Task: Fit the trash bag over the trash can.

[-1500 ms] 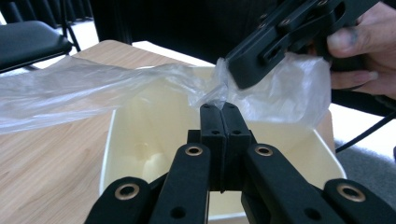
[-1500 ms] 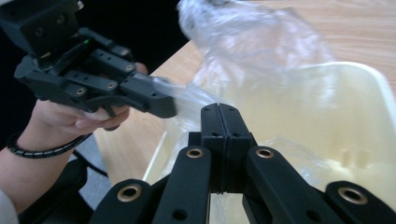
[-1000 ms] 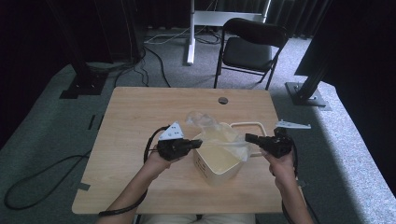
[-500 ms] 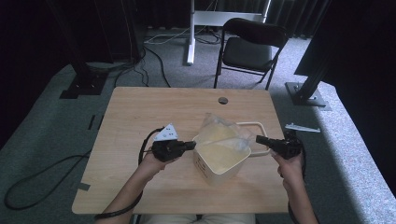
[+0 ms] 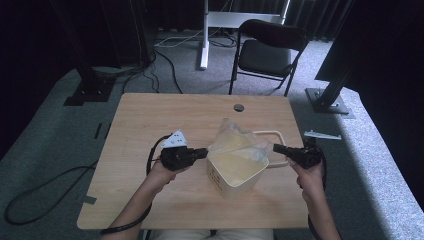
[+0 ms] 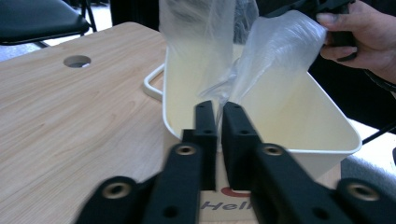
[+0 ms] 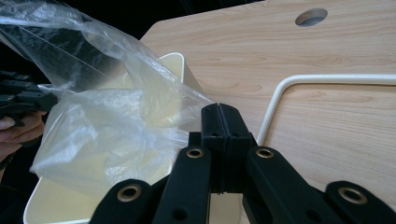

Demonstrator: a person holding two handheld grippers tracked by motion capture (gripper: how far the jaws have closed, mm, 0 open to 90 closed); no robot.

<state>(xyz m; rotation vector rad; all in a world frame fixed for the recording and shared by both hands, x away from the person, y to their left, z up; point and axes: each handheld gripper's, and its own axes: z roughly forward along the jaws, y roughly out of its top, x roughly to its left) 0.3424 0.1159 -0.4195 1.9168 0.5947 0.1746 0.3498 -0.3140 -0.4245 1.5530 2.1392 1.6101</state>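
A cream plastic bin stands on the wooden table, with a clear plastic bag puffed up over its mouth. My left gripper sits at the bin's left rim. In the left gripper view its jaws have just been opening: a narrow gap shows, with the bag's edge at the tips, not pressed. My right gripper is at the bin's right side. In the right gripper view it is shut on the bag's film, pulling it over the rim.
The bin's white handle loop lies on the table behind it. A cable hole is near the far edge. A black chair stands beyond the table, and a grey bracket lies on the floor at the right.
My right gripper has shifted slightly right and down, drawing the bag's edge with it. The bag now stands taller over the bin. The left hand has hardly moved.
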